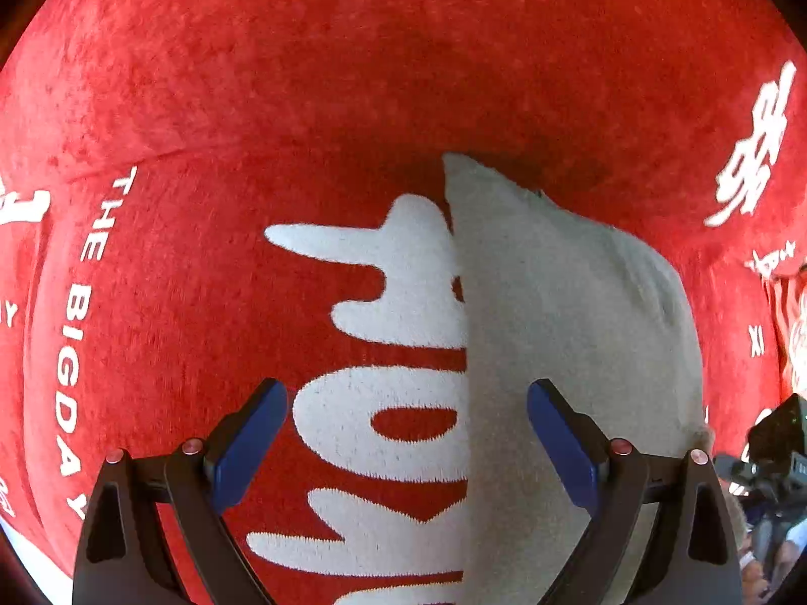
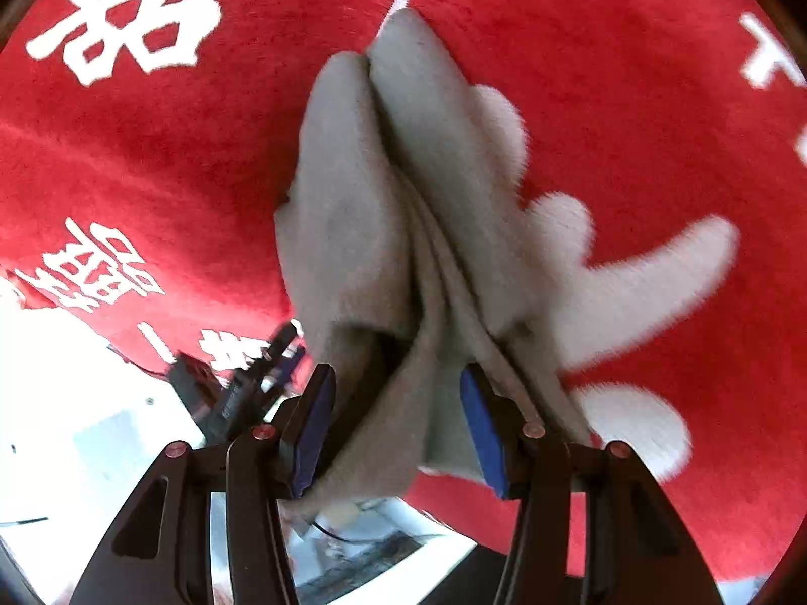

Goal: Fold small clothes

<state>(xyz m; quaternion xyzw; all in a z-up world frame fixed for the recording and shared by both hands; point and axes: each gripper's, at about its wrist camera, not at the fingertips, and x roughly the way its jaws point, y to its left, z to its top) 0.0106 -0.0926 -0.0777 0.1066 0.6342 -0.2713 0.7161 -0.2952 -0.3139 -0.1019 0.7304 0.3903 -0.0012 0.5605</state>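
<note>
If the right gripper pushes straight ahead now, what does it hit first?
Most likely the grey cloth: its bunched folds already sit between the open fingers of the right gripper and stretch on ahead. The red mat lies behind; depth is unclear.

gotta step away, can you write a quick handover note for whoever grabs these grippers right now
Left gripper: open, holding nothing, its right pad against the grey cloth, which drapes over the red printed mat.
Right gripper: jaws apart with bunched grey cloth hanging between the pads; firmness of grip unclear.
Done: the cloth is gathered into long folds, partly lifted.
Left: lay it flat on the mat, finish the fold and square the edges. How many folds are in cannot be told.
</note>
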